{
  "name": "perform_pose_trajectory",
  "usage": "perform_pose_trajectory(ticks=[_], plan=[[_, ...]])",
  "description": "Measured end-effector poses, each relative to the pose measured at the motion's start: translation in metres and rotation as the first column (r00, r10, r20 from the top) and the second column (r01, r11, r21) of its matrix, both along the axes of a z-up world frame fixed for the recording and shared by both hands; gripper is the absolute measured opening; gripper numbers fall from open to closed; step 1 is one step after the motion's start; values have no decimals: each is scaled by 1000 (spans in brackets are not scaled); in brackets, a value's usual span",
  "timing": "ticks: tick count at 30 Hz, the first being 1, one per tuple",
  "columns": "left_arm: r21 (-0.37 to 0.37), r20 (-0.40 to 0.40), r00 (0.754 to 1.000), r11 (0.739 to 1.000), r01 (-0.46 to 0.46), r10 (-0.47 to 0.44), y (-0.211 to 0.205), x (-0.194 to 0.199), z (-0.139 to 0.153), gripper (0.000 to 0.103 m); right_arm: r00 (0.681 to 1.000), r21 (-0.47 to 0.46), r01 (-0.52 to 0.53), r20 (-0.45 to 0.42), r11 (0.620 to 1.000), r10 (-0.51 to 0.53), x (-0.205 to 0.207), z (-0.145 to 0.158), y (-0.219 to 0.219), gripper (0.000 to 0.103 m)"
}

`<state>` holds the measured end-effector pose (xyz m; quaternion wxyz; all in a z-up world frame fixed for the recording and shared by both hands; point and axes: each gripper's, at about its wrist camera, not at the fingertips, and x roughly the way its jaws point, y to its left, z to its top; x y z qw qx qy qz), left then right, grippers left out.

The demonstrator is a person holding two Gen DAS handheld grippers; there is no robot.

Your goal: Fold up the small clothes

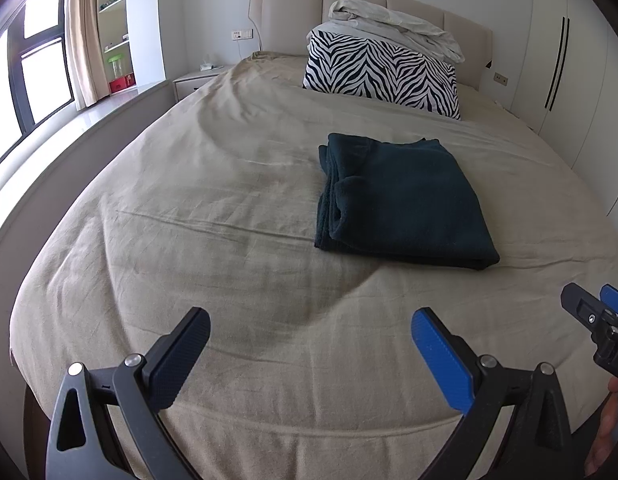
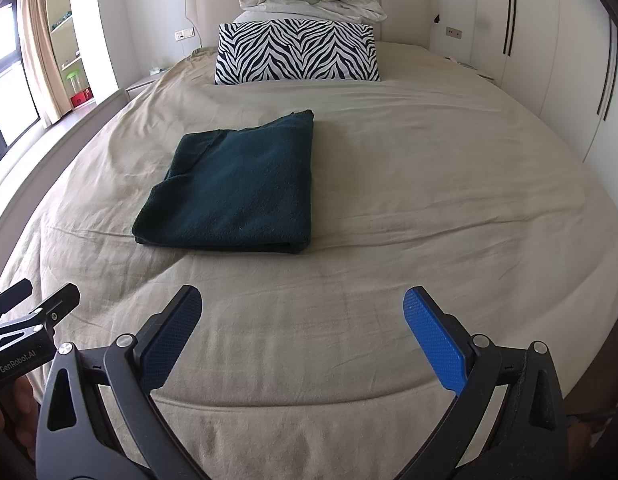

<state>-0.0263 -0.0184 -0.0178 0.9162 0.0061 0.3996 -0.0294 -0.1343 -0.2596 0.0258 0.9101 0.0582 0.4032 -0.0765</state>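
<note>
Both jaw pairs spread, empty. Folded dark cloth [image 2: 233, 188] ahead: right gripper [image 2: 303, 320] probably nearer than left gripper [image 1: 311, 340].

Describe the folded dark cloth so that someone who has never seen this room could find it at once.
Start at the big bed with the beige cover, which fills the room. The folded dark green cloth lies flat on the middle of it, nearer the foot than the zebra-striped pillow by the headboard. It is the only dark, plain piece there.
</note>
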Motion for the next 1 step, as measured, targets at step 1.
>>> perform_pose_trajectory(ticks=[1], plan=[[-1,0,1000,1000,1,-1,1,1,1,103,1000,0,-1,0,1000,1,0,0,0,103]])
